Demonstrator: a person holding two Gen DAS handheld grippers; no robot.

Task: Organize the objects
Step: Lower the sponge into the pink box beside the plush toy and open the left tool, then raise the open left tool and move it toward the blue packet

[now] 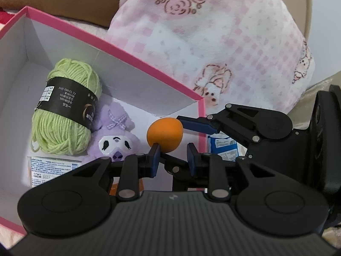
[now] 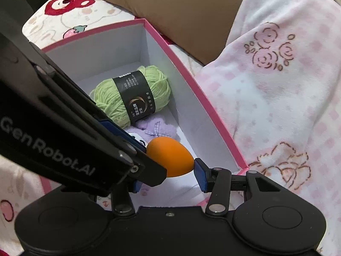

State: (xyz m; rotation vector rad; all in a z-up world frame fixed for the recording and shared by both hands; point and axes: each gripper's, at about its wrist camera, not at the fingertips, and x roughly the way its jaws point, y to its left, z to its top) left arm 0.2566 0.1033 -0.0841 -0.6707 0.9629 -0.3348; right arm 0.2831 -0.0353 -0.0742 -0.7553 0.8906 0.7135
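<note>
A pink-checked fleece blanket printed with brown rose outlines and cartoon figures lies bunched just beside the long right-hand side of the pink box. A brown pillow with cream embroidery at its top edge lies past the box's far right corner, partly under the blanket. A white bedsheet with a red bear and a strawberry print lies beyond the far end of the box. A blue-and-white packet lies outside the near right corner of the box.
</note>
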